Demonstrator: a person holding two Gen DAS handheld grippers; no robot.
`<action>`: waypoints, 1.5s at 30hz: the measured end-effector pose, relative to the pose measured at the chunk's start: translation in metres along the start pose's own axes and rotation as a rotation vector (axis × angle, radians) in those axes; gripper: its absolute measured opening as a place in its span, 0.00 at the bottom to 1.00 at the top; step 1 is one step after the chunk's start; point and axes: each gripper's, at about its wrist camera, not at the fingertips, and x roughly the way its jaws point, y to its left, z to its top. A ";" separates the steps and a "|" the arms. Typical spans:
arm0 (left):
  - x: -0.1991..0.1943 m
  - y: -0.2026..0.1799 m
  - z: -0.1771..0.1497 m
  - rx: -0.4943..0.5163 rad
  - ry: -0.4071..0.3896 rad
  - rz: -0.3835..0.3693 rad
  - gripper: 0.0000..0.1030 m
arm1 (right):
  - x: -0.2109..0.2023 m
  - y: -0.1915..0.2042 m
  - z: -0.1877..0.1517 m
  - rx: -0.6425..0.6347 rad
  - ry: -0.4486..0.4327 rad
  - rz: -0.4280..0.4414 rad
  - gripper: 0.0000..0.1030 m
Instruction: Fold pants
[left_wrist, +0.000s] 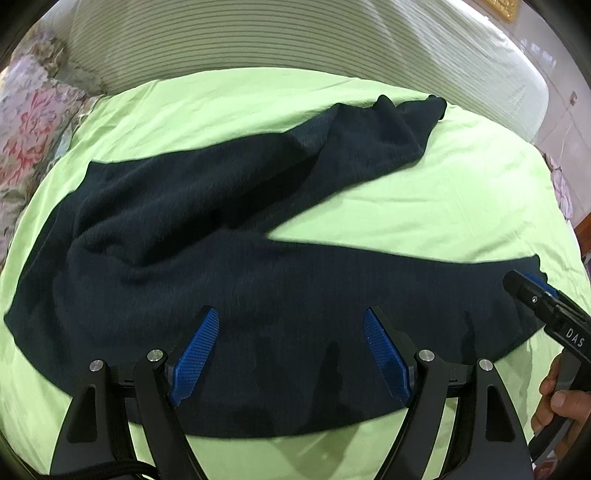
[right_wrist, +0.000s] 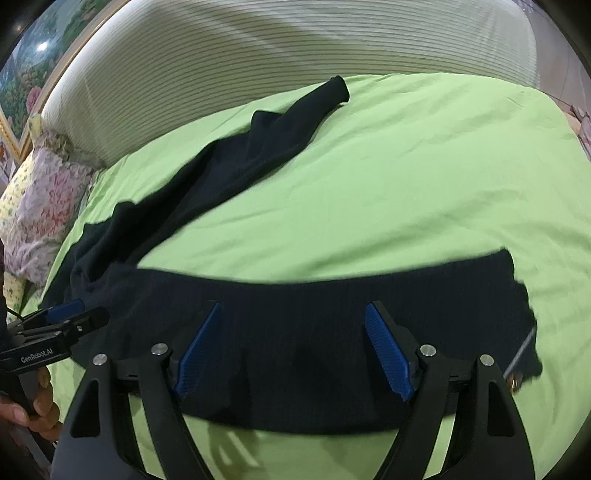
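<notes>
A pair of dark navy knit pants (left_wrist: 229, 280) is spread across the light green bed sheet (left_wrist: 424, 192), one leg angled far, the other along the near edge. The left hand-held gripper (left_wrist: 291, 354) and right hand-held gripper (right_wrist: 293, 350) are held low above the near leg, blue-padded jaws wide apart, nothing gripped.

A lime-green sheet (left_wrist: 424, 206) covers the bed, backed by a ribbed pale headboard (right_wrist: 258, 48) and floral pillows (left_wrist: 33, 122).

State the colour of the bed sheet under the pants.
Light green sheet, clearest in the right wrist view.
</notes>
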 end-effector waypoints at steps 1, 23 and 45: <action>0.002 0.000 0.005 0.002 0.001 0.005 0.79 | 0.002 -0.001 0.005 0.001 0.002 0.002 0.78; 0.086 -0.006 0.166 -0.022 0.060 0.012 0.79 | 0.082 -0.064 0.201 0.119 -0.004 -0.002 0.78; 0.165 -0.051 0.215 0.144 0.148 -0.052 0.17 | 0.138 -0.080 0.264 0.082 0.025 0.057 0.10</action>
